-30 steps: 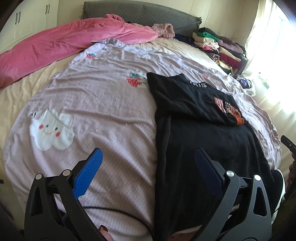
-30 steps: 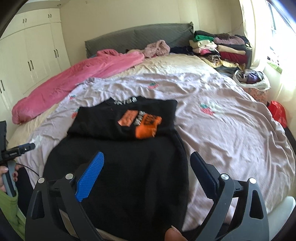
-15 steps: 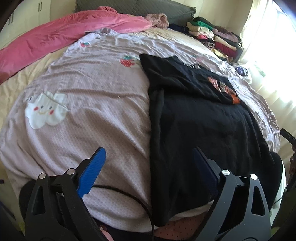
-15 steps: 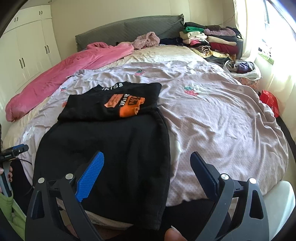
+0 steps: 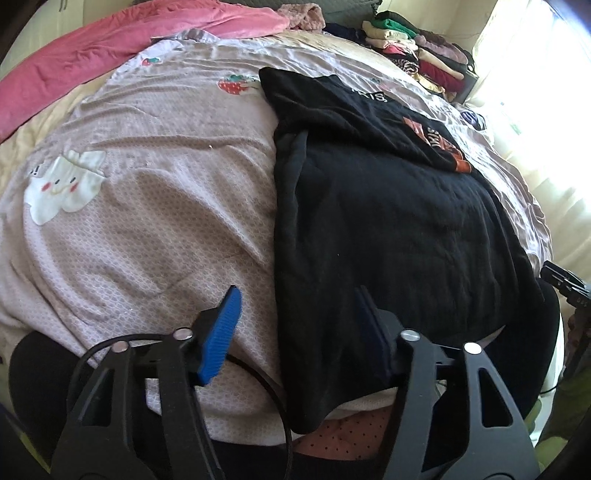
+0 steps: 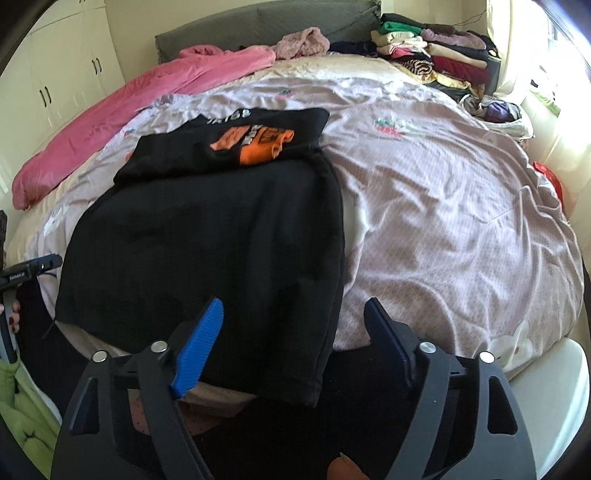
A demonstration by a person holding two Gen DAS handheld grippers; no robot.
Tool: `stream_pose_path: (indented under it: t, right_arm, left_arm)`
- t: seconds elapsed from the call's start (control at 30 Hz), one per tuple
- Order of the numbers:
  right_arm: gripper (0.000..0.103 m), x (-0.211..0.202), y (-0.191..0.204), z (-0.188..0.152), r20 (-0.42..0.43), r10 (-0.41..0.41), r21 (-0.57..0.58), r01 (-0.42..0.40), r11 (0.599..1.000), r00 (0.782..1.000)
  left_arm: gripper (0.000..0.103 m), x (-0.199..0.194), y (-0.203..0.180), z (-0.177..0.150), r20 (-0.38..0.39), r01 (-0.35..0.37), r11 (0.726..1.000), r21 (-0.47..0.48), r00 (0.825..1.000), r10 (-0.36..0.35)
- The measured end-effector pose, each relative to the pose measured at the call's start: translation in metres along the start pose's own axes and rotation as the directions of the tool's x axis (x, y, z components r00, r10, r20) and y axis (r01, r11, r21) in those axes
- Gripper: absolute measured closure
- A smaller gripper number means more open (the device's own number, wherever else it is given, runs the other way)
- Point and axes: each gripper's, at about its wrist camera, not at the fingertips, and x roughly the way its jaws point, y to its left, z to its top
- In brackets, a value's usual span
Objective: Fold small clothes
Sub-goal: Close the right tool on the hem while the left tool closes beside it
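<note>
A black garment (image 5: 388, 229) lies flat on the lilac bedspread (image 5: 155, 206), its top part folded back to show an orange print (image 6: 255, 144). Its near hem hangs over the bed's front edge. My left gripper (image 5: 299, 328) hovers over the garment's near left edge, jaws closing, with the edge between the pads but not pinched. My right gripper (image 6: 295, 339) stands over the near right corner (image 6: 314, 384) the same way, jaws closing around the cloth without pressing it. A corner of the other tool shows at each view's side.
A pink quilt (image 6: 122, 122) lies along the bed's far left. Stacked folded clothes (image 6: 436, 51) sit by the grey headboard (image 6: 266, 26), with a pink crumpled item (image 6: 303, 40) beside them. A black cable (image 5: 258, 373) loops under the left gripper. White cupboards (image 6: 55, 74) stand left.
Both grippers have sunk toward the bed's near edge and their jaws have narrowed. The garment's near corners now sit between the pads; the garment itself has not shifted.
</note>
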Motion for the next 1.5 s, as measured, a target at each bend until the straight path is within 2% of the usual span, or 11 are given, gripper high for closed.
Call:
stream_pose_path:
  t: [0.17, 0.27, 0.37, 0.43, 0.5, 0.57, 0.7, 0.83, 0.93, 1.13, 1.5]
  right_arm:
    - [0.031, 0.013, -0.001, -0.004, -0.05, -0.009, -0.001, 0.009, 1.0, 0.999]
    - [0.046, 0.024, -0.002, -0.006, -0.088, -0.012, -0.005, 0.011, 1.0, 0.996]
    - [0.051, 0.036, -0.004, -0.008, -0.128, -0.019, 0.001, 0.019, 1.0, 0.992]
    - [0.061, 0.04, -0.004, -0.009, -0.137, -0.034, -0.003, 0.034, 0.999, 0.99]
    - [0.086, 0.039, -0.003, -0.011, -0.133, -0.044, -0.024, 0.041, 0.999, 0.99]
    - [0.093, 0.034, -0.004, -0.011, -0.117, -0.019, -0.024, 0.016, 1.0, 0.993]
    - [0.095, 0.024, 0.001, -0.007, -0.071, 0.009, -0.046, -0.012, 0.999, 0.997]
    - [0.095, 0.015, 0.002, -0.001, -0.028, 0.032, -0.044, -0.033, 0.998, 0.999]
    - [0.095, 0.006, 0.0, 0.003, 0.006, 0.055, -0.022, -0.054, 0.998, 0.998]
    - [0.095, -0.007, -0.003, 0.009, 0.069, 0.087, 0.012, -0.088, 0.996, 0.994]
    - [0.095, -0.025, -0.011, 0.023, 0.152, 0.102, 0.054, -0.112, 0.992, 0.983]
  left_arm:
    - [0.053, 0.001, -0.001, -0.003, -0.014, 0.007, 1.0, 0.005, 1.0, -0.007]
    - [0.053, 0.002, -0.001, -0.005, -0.026, 0.02, 1.0, 0.003, 0.999, -0.02]
    - [0.053, 0.002, -0.002, -0.007, -0.038, 0.03, 1.0, 0.004, 0.999, -0.03]
    - [0.053, 0.002, -0.002, -0.008, -0.042, 0.034, 0.999, 0.005, 0.999, -0.034]
    - [0.053, 0.003, -0.003, -0.01, -0.048, 0.039, 0.999, 0.005, 0.998, -0.039]
    - [0.053, 0.004, -0.002, -0.011, -0.054, 0.045, 0.999, 0.002, 0.998, -0.045]
    - [0.053, 0.011, -0.001, -0.011, -0.076, 0.066, 0.998, -0.013, 0.995, -0.067]
    - [0.071, 0.018, -0.001, -0.012, -0.099, 0.07, 0.997, -0.014, 0.993, -0.071]
    - [0.071, 0.022, -0.004, -0.013, -0.11, 0.075, 0.997, -0.007, 0.991, -0.076]
    - [0.099, 0.018, -0.007, -0.014, -0.104, 0.085, 0.996, 0.007, 0.991, -0.084]
    - [0.1, -0.024, 0.004, 0.013, 0.034, 0.152, 0.987, -0.043, 0.988, -0.151]
